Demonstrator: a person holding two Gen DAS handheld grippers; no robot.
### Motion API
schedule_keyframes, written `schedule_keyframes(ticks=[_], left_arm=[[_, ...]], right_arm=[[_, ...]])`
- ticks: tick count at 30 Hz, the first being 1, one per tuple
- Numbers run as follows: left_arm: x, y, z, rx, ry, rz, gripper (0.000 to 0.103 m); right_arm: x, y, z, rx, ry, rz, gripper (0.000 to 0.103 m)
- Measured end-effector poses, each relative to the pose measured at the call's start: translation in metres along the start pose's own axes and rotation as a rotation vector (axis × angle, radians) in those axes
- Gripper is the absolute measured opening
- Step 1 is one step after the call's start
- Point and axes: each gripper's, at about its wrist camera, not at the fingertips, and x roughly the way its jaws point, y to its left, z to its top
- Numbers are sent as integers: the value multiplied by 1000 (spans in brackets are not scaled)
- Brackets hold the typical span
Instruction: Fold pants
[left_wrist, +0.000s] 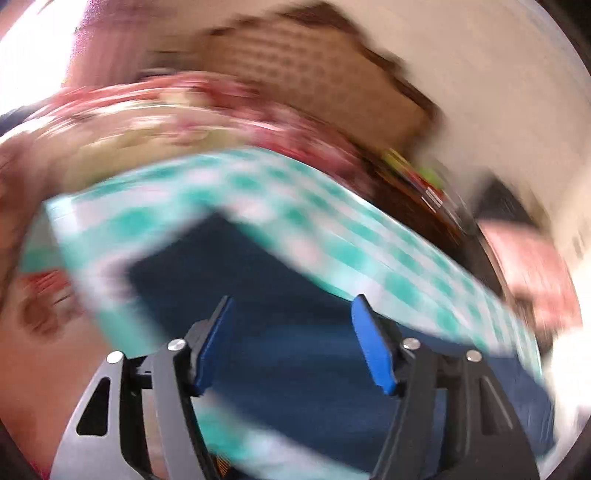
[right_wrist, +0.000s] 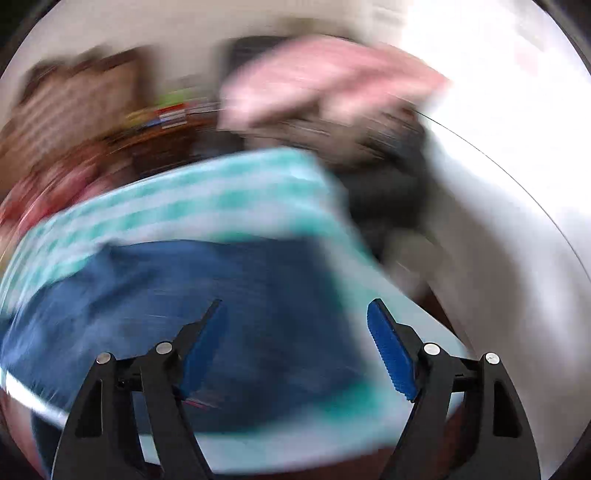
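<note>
Dark blue denim pants (left_wrist: 280, 332) lie flat on a teal-and-white checked cloth (left_wrist: 332, 221) over a table. Both views are heavily motion-blurred. My left gripper (left_wrist: 291, 302) is open and empty, held above the pants with its blue pads (left_wrist: 369, 343) wide apart. In the right wrist view the pants (right_wrist: 207, 291) fill the lower middle on the same checked cloth (right_wrist: 207, 195). My right gripper (right_wrist: 295, 306) is open and empty above the pants near their right edge.
A floral red-and-cream cover (left_wrist: 207, 110) and a brown woven panel (left_wrist: 317, 70) lie behind the table. A pink cloth pile (right_wrist: 325, 85) over dark items sits at the back right. A white wall (right_wrist: 517, 192) runs along the right.
</note>
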Motion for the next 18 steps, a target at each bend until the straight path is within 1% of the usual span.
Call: schedule_keyframes(ticks=[1, 2, 3, 4, 5, 6, 7, 8, 9, 11, 12, 14, 16, 18], left_arm=[[14, -29, -3, 65, 49, -38, 67], [32, -68, -9, 148, 103, -82, 67], [41, -92, -14, 195, 124, -98, 66], [53, -125, -23, 255, 148, -131, 65], [63, -155, -33, 301, 179, -183, 63], [71, -180, -42, 344, 214, -228, 56], [76, -200, -52, 380, 235, -253, 48], [82, -220, -61, 423, 251, -274, 46], [89, -243, -72, 478, 265, -286, 45], [105, -262, -85, 504, 300, -294, 43], [112, -268, -88, 516, 311, -281, 43], [122, -278, -96, 537, 316, -255, 43], [136, -277, -97, 514, 344, -238, 43], [147, -279, -92, 487, 342, -229, 42]], right_arm=[[10, 28, 9, -81, -12, 56, 74], [28, 71, 19, -204, -23, 126, 72], [42, 96, 24, -267, -23, 154, 68], [59, 119, 31, -314, -19, 180, 62], [75, 139, 36, -340, -9, 210, 59], [102, 162, 43, -355, 18, 246, 55], [113, 175, 45, -364, 32, 262, 52], [134, 190, 48, -383, 44, 273, 51], [142, 201, 47, -399, 45, 268, 51], [172, 217, 50, -440, 69, 226, 51], [181, 222, 48, -443, 77, 207, 51], [194, 221, 50, -419, 68, 210, 51], [200, 216, 55, -363, 65, 222, 51], [205, 216, 59, -332, 73, 235, 52]])
